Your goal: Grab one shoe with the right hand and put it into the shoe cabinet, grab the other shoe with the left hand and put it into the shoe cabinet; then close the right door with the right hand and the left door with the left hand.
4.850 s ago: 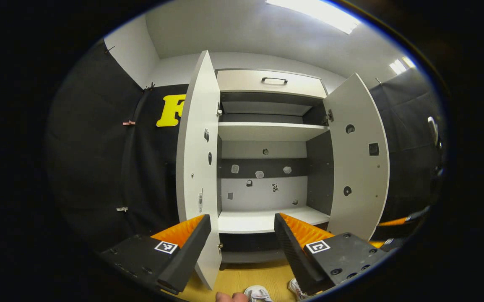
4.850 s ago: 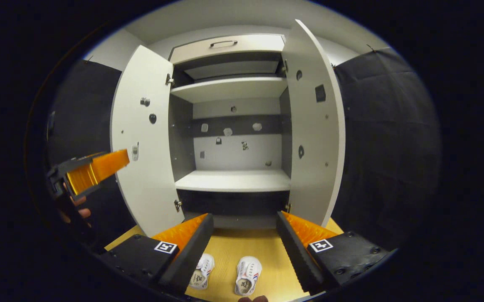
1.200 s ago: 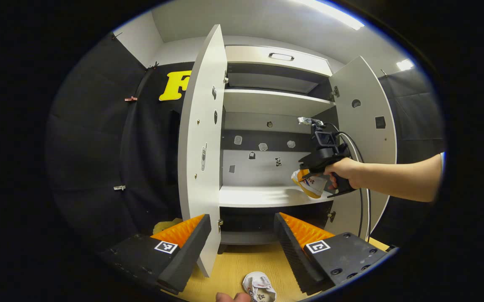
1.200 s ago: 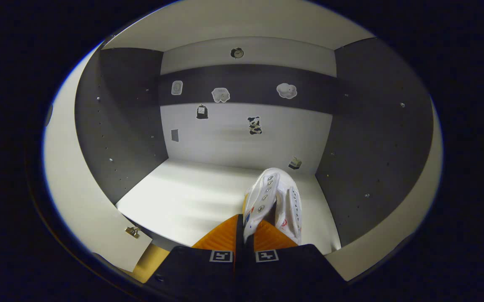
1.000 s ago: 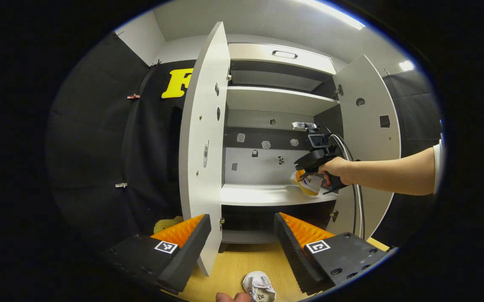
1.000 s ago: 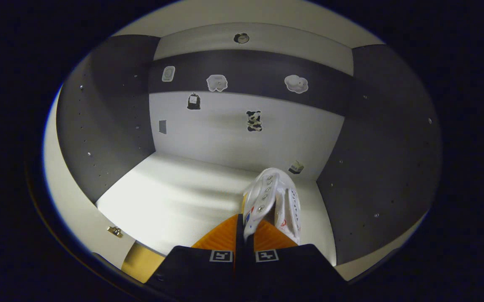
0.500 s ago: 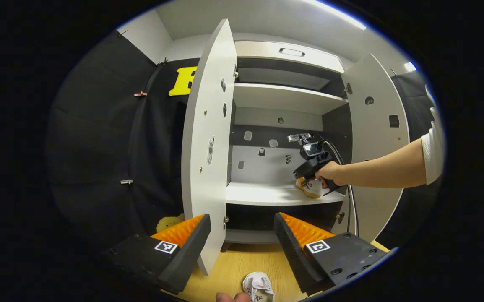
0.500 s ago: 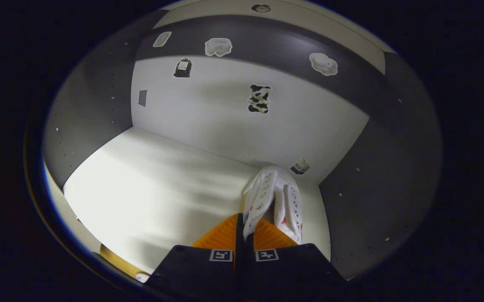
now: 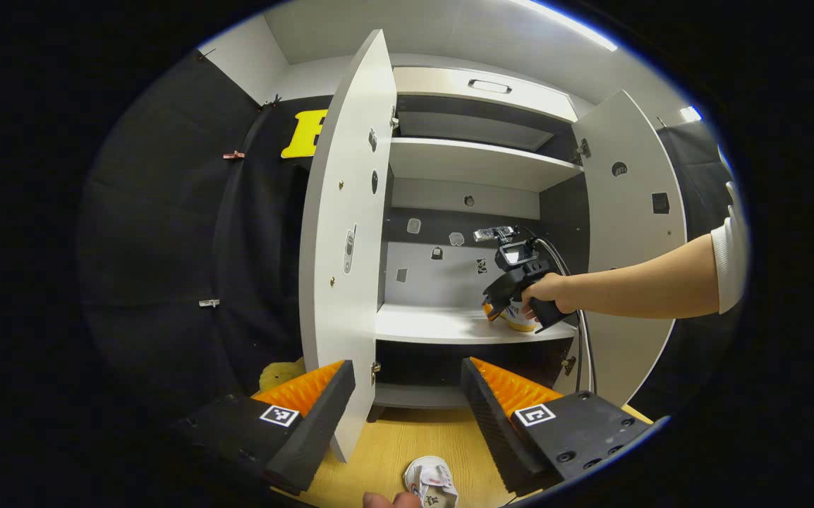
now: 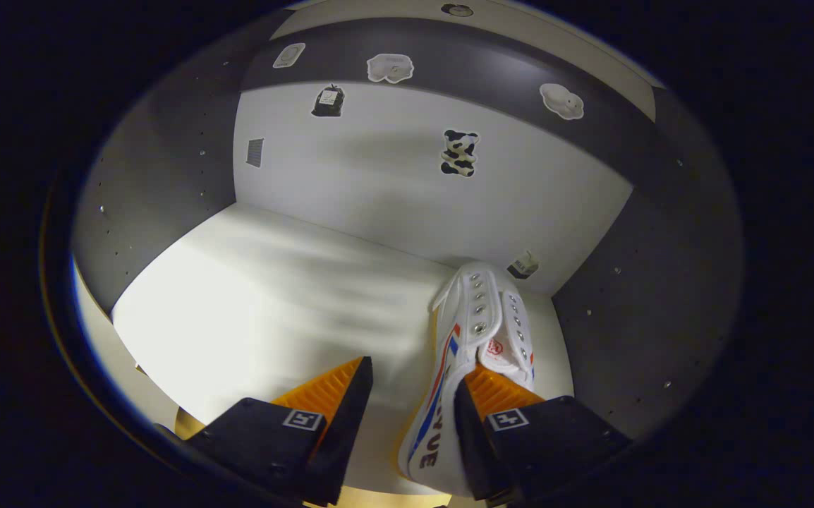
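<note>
Resting on the cabinet's lower shelf [image 10: 266,282] near its right wall, one shoe [image 10: 474,339] lies between the spread fingers of the right gripper [image 10: 412,395]. The left gripper [image 9: 407,395] hangs wide open over the other shoe [image 9: 432,483] on the floor [image 9: 393,451].

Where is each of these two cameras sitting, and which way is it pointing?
Left gripper view: rides the left gripper, held low before the open shoe cabinet; its two fingers spread, a shoe on the floor below.
Right gripper view: rides the right gripper, inside the cabinet above the lower shelf; fingers open beside a white shoe.
Shared: shelf, back-wall stickers, that shoe.
</note>
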{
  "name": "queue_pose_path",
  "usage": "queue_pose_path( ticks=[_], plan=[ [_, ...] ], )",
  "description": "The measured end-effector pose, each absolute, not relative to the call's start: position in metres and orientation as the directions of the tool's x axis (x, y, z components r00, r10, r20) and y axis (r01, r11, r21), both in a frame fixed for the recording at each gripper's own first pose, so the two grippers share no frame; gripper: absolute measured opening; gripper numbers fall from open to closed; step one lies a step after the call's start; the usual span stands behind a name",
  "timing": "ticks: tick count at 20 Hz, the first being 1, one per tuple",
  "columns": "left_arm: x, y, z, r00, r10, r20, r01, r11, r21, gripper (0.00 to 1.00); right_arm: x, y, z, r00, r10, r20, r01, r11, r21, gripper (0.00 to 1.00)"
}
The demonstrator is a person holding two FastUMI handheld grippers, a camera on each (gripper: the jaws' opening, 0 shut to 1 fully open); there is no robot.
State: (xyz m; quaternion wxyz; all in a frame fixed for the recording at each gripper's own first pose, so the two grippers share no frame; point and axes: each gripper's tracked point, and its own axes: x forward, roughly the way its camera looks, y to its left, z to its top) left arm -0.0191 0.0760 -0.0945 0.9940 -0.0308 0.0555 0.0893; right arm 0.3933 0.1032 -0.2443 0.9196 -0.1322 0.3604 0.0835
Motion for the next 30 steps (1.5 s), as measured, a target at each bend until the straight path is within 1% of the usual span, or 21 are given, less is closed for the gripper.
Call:
queue_pose_path(
  ticks=[1,2,3,5,6,9,12,16,21,25,28,30],
  plan=[
    [-0.020,0.076,-0.095,0.978,0.172,-0.117,-0.179,0.982,-0.052,0.95,0.390,0.104,-0.240,0.735,0.062,-0.676,-0.243,0.954,-0.178,0.75],
    [-0.022,0.076,-0.095,0.978,0.170,-0.118,-0.178,0.983,-0.054,0.95,0.388,0.103,-0.234,0.751,0.061,-0.657,-0.235,0.955,-0.179,0.87],
    [-0.023,0.076,-0.095,0.978,0.169,-0.119,-0.177,0.983,-0.056,0.95,0.384,0.104,-0.226,0.767,0.071,-0.637,-0.231,0.958,-0.171,0.92],
    [-0.026,0.077,-0.096,0.979,0.169,-0.119,-0.176,0.983,-0.057,0.95,0.376,0.108,-0.208,0.797,0.098,-0.596,-0.221,0.965,-0.138,0.94],
    [-0.027,0.077,-0.096,0.979,0.169,-0.118,-0.176,0.983,-0.056,0.95,0.374,0.108,-0.198,0.815,0.106,-0.569,-0.214,0.969,-0.127,0.97],
    [-0.033,0.078,-0.095,0.979,0.169,-0.116,-0.175,0.983,-0.051,0.95,0.361,0.109,-0.161,0.874,0.128,-0.469,-0.194,0.977,-0.094,0.98],
    [-0.039,0.078,-0.098,0.978,0.169,-0.122,-0.175,0.984,-0.042,0.95,0.333,0.112,-0.122,0.917,0.161,-0.365,-0.190,0.981,-0.046,0.98],
    [-0.046,0.078,-0.107,0.977,0.167,-0.130,-0.172,0.985,-0.028,0.95,0.274,0.109,-0.081,0.951,0.180,-0.252,-0.183,0.983,0.012,0.98],
    [-0.058,0.065,-0.130,0.986,0.132,-0.102,-0.133,0.991,-0.003,0.95,0.187,0.097,-0.043,0.969,0.212,-0.130,-0.212,0.977,0.013,0.98],
    [-0.075,0.045,-0.183,0.982,0.084,-0.171,-0.086,0.996,-0.003,0.95,0.125,0.083,-0.028,0.971,0.223,-0.086,-0.218,0.974,0.062,0.98],
    [-0.093,0.034,-0.232,0.961,0.061,-0.270,-0.070,0.997,-0.022,0.95,0.082,0.069,-0.023,0.973,0.221,-0.061,-0.216,0.974,0.071,0.98],
    [-0.097,0.031,-0.265,0.943,0.056,-0.329,-0.060,0.998,-0.003,0.95,0.058,0.063,-0.025,0.974,0.220,-0.061,-0.215,0.974,0.076,0.98]
  ],
)
